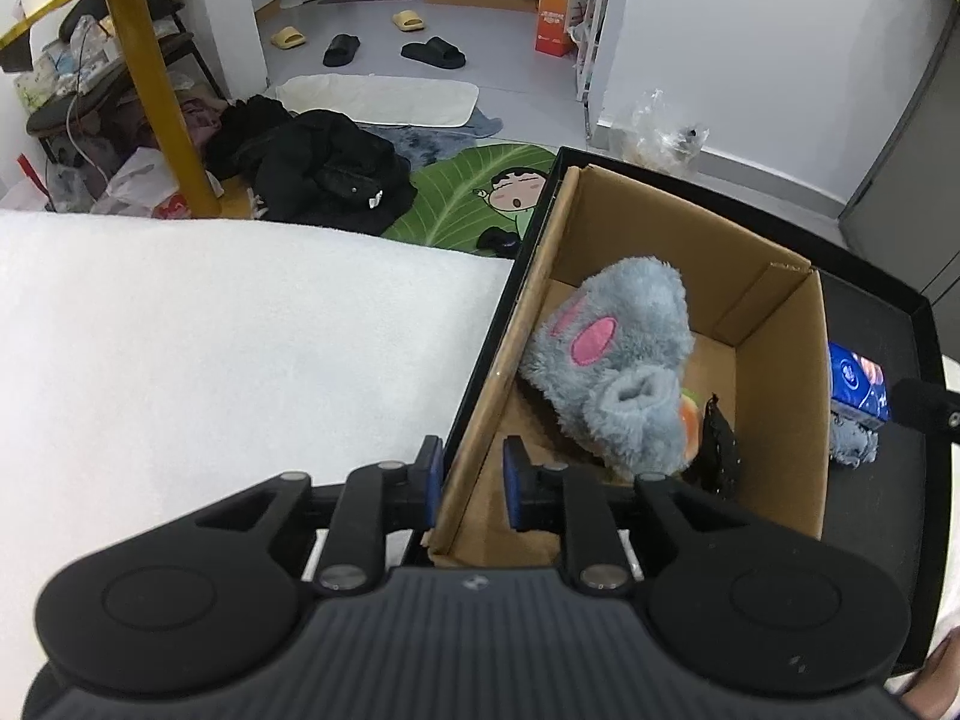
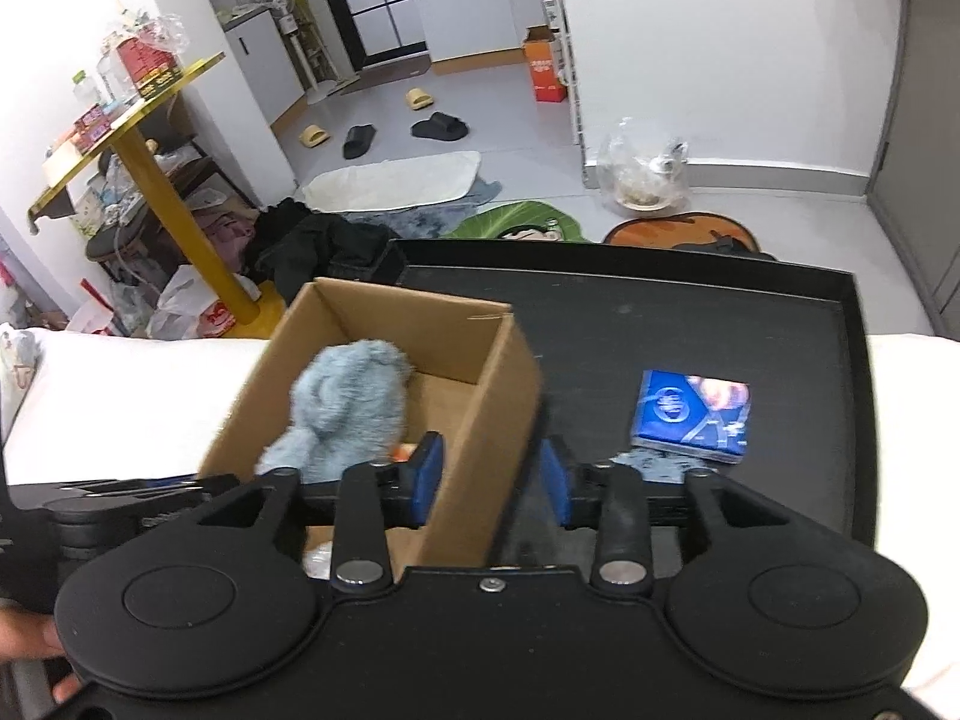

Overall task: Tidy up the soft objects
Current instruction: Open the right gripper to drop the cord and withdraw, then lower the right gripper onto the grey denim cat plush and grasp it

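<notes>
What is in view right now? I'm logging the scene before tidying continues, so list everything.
cardboard box: 1, brown, on the black tray
plush toy: 1, grey-blue, pink patch, inside the box
tissue pack: 1, blue, on the tray right of the box
black tray: 1, black, on white bedding
slippers: 4, two black, two yellow, on the floor
left gripper: 1, black, blue pads astride the box's left wall
right gripper: 1, astride the right wall

Orange item point(image 1: 691, 420) mostly hidden under grey plush point(image 1: 618, 360); black piece point(image 1: 717, 444) unidentifiable.
</notes>
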The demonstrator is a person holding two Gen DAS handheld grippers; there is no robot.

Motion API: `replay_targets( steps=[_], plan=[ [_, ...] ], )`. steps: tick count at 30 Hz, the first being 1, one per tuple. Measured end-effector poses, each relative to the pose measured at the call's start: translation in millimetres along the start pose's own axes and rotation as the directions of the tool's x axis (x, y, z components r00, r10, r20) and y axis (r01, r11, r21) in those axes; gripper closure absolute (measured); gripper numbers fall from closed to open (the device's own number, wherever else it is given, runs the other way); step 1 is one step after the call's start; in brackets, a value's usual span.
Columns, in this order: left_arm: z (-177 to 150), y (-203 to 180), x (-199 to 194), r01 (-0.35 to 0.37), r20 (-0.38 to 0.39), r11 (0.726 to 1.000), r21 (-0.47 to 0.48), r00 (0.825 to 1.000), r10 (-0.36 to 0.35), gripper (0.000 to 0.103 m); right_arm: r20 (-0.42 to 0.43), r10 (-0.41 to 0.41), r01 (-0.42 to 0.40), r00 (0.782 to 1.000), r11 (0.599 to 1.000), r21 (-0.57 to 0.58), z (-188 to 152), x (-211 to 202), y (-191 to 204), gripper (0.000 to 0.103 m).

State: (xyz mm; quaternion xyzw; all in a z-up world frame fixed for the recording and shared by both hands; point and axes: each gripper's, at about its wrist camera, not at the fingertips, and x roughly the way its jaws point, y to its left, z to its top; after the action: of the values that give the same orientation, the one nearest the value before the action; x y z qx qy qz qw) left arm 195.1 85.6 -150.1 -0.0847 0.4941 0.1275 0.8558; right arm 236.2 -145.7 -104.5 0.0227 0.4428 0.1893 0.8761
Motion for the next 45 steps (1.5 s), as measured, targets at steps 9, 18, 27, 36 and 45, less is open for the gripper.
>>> replay_targets(
  steps=[9, 18, 27, 36, 45],
  plan=[
    [-0.4, -15.9, -3.5, -0.053, 0.022, 0.997, 0.050, 0.998, 0.052, 0.070, 0.012, -0.042, 0.041, 0.999, 0.998, 0.036, -6.6, -5.8, -38.4, 0.044],
    [0.5, -26.4, -6.1, -0.090, 0.033, 0.992, 0.091, 0.996, 0.087, 0.060, 0.071, -0.065, 0.058, 0.995, 0.994, 0.092, -13.7, -8.1, -75.6, 0.022],
    [-0.8, -38.9, -6.6, -0.138, 0.059, 0.979, 0.152, 0.990, 0.131, 0.057, 0.137, -0.057, 0.037, 0.989, 0.989, 0.143, -28.8, 5.6, -95.9, 0.010],
    [-0.9, -44.8, -3.3, -0.163, 0.054, 0.971, 0.174, 0.986, 0.156, 0.055, 0.154, -0.076, 0.047, 0.985, 0.982, 0.181, -44.0, 23.8, -104.2, 0.010],
    [-0.2, -45.7, 0.2, -0.182, 0.049, 0.967, 0.175, 0.983, 0.176, 0.054, 0.166, -0.093, 0.069, 0.982, 0.987, 0.145, -39.3, 44.7, -106.2, 0.013]
  ],
)
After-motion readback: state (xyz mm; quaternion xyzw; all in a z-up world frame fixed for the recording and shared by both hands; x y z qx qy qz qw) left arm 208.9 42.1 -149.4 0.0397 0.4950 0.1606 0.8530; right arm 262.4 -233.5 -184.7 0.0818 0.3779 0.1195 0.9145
